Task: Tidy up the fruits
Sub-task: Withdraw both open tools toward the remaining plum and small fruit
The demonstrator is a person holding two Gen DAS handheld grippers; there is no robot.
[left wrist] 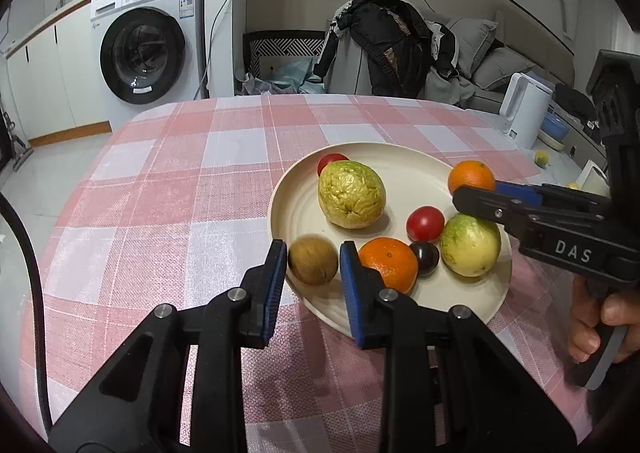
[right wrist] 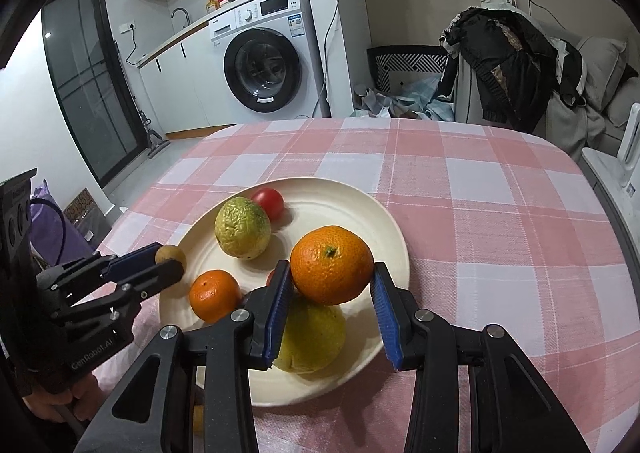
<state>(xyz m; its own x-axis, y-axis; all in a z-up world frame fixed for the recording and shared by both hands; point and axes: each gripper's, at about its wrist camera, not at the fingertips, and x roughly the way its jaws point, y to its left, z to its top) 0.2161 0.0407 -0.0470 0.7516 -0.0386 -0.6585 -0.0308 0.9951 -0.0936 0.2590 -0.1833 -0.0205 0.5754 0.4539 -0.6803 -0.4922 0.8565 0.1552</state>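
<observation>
A cream plate (left wrist: 296, 213) (right wrist: 352, 209) sits on the pink checked tablecloth. On it lie a wrinkled yellow-green guava (left wrist: 352, 195), a smoother green guava (left wrist: 470, 245), an orange (left wrist: 388, 263), two red tomatoes (left wrist: 425, 223) and a dark plum (left wrist: 426, 257). My left gripper (left wrist: 314, 253) is shut on a brown kiwi (left wrist: 313, 259) (right wrist: 172, 251) over the plate's left rim. Over the plate's right side, my right gripper (right wrist: 332, 271) is shut on a second orange (right wrist: 331, 269) (left wrist: 471, 175), which hangs above the smoother guava (right wrist: 312, 337).
A white kettle (left wrist: 524, 113) stands on a side counter right of the table, with small yellow fruit (left wrist: 541, 157) near it. Behind the table's far edge is a chair heaped with dark clothes (left wrist: 392, 45). A washing machine (left wrist: 148, 37) stands at the back left.
</observation>
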